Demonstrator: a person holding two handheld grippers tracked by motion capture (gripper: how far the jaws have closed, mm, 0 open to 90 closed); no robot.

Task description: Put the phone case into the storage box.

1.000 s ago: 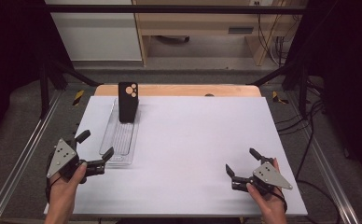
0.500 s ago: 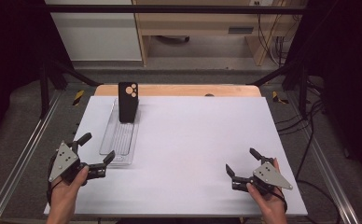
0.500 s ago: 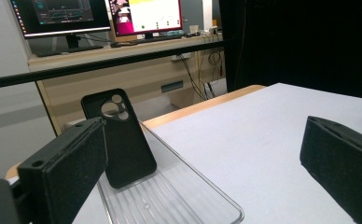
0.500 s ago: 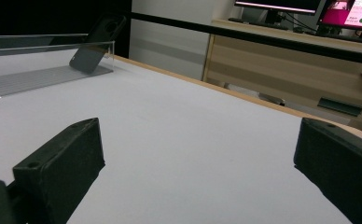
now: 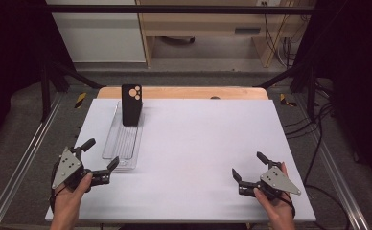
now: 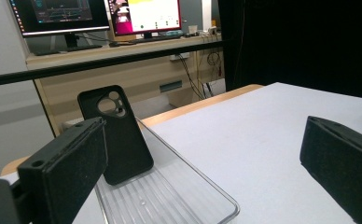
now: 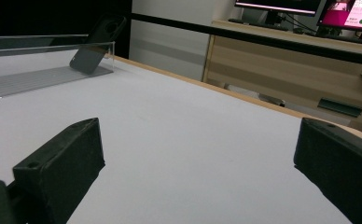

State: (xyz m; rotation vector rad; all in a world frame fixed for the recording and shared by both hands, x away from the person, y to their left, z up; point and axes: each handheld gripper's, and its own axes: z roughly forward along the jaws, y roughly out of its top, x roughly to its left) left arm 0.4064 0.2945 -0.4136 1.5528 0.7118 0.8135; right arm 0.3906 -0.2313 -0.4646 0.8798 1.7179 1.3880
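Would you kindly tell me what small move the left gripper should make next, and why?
Probably ease the left gripper forward toward the black phone case leaning upright in the clear ribbed plastic tray: its jaws stand open, empty, at the tray's near end.

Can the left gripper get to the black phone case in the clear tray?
Probably yes. The left gripper is open beside the near end of the clear tray, and the phone case leans at the far end with nothing between them.

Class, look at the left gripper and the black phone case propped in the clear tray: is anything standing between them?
Nothing visible does. The left gripper sits open at the near end of the clear tray, and the black phone case leans at the far end. Between them lies only the tray's bare ribbed floor.
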